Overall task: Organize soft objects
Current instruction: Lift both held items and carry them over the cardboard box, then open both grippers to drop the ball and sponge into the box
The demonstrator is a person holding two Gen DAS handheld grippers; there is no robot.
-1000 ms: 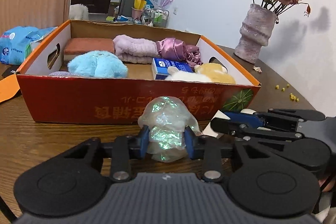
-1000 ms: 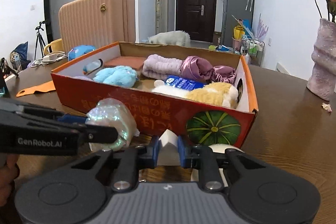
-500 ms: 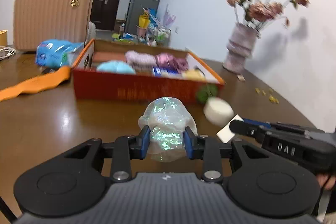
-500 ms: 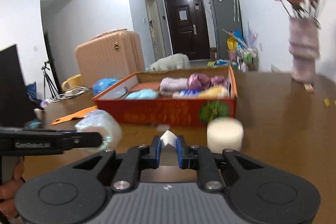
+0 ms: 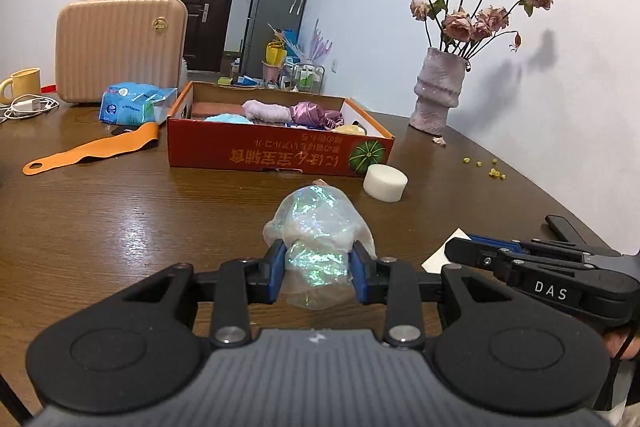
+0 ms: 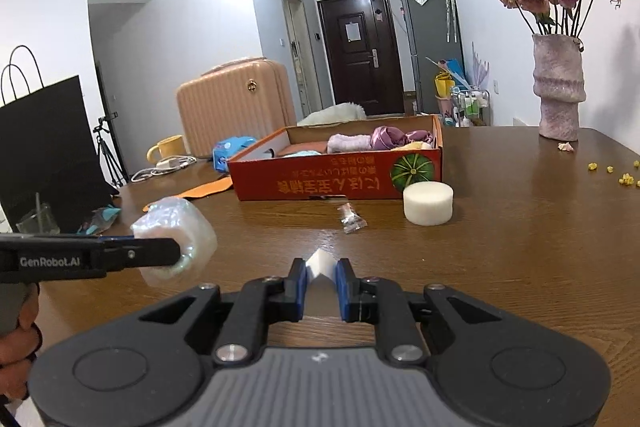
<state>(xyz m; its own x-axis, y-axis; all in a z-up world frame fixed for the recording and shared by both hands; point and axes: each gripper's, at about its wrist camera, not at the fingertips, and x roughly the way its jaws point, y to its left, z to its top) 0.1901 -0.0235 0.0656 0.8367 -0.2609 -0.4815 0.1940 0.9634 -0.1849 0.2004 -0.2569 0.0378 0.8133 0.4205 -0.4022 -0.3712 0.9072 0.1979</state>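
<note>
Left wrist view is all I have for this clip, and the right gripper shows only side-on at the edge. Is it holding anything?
Observer: Yes. Seen from the right wrist, the right gripper is shut on a white folded piece.
Operator: Is anything loose on the table behind the iridescent bundle?
Observer: A small clear wrapper lies on the table, between the right gripper and the orange box and left of the white foam cylinder.
Operator: And beyond my left edge?
Observer: A black paper bag stands there, with a clear glass in front of it.
</note>
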